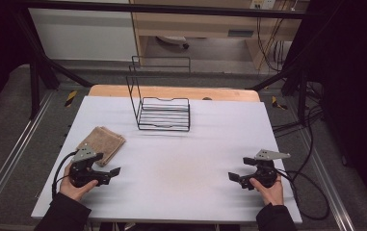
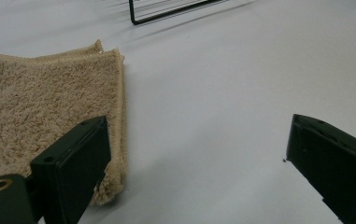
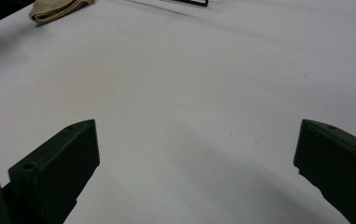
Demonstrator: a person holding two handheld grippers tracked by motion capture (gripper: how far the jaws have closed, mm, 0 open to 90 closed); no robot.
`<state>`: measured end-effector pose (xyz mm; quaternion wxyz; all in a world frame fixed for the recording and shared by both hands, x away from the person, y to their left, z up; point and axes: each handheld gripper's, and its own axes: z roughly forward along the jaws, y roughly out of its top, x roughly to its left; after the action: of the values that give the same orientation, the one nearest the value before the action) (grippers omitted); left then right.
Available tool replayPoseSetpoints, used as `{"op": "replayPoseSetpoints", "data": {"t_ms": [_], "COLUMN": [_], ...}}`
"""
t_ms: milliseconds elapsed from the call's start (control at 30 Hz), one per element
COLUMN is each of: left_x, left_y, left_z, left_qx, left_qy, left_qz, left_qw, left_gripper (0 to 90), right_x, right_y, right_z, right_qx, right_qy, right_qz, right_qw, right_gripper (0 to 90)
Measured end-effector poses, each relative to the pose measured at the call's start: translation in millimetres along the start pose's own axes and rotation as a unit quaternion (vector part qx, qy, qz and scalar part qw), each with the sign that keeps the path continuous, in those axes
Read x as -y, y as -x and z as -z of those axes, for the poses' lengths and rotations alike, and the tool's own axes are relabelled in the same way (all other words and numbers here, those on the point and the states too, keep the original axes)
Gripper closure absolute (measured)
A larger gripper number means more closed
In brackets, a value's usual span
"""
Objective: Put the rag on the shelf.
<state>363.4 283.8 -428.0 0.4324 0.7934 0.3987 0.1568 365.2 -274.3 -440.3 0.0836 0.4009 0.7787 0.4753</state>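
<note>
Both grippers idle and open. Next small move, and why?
Probably slide the left gripper toward the folded towel to straddle its edge: its jaws stand open, one beside the towel's hem, nothing held. The wire rack sits empty beyond.

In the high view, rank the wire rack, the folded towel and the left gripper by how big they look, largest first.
1. wire rack, clearly largest.
2. and 3. folded towel and left gripper: they look about alike, and the gripper sits nearer the camera, so I won't rank them.

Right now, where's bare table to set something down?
Free: the wide middle between the left tongs and right tongs, up to the wire rack; also right of the rack. Crowded: the left edge, where the folded towel lies by the left tongs.
</note>
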Motion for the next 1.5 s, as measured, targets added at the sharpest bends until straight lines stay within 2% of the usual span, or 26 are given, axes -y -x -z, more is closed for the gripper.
{"op": "replayPoseSetpoints", "data": {"t_ms": [367,700,733,767,833,1033,1233,1367,1500], "left_x": [-1.9,-4.6,-4.7,-4.7,-4.7,-3.7,-3.7,-2.3,-2.0], "left_y": [0.7,-9.2,-12.5,-12.5,-17.9,-27.6,-30.7,-32.9,-34.7], "left_z": [-0.2,-2.3,-3.8,-3.8,-5.1,-7.3,-12.6,-19.6,-20.0], "left_qx": [-0.005,-0.037,-0.049,-0.049,-0.063,-0.089,-0.096,-0.104,-0.107], "left_qy": [-0.004,-0.022,-0.027,-0.027,-0.031,-0.04,-0.053,-0.075,-0.078], "left_qz": [-0.004,0.0,0.003,0.003,0.006,0.014,0.008,-0.003,-0.002], "left_qw": [1.0,0.9991,0.9985,0.9985,0.9975,0.9952,0.994,0.9918,0.9912], "left_gripper": [6.3,12.4,13.6,14.9,17.5,28.6,42.5,50.1,56.8], "right_x": [0.8,1.2,1.3,1.3,1.3,1.5,1.8,1.8,1.8], "right_y": [0.5,0.1,0.2,-0.1,0.0,-0.3,0.3,0.4,0.5], "right_z": [0.3,-1.6,-1.7,-1.9,-2.1,-3.3,-4.2,-4.5,-4.5], "right_qx": [0.003,0.004,0.004,0.004,0.004,0.004,0.005,0.005,0.005], "right_qy": [-0.003,-0.009,-0.01,-0.009,-0.01,-0.013,-0.016,-0.017,-0.018], "right_qz": [0.002,0.002,0.003,0.001,0.001,0.001,0.006,0.006,0.006], "right_qw": [1.0,0.9999,0.9999,0.9999,0.9999,0.9999,0.9999,0.9998,0.9998], "right_gripper": [0.8,0.9,0.9,1.0,1.0,1.2,1.3,1.3,1.4]}}
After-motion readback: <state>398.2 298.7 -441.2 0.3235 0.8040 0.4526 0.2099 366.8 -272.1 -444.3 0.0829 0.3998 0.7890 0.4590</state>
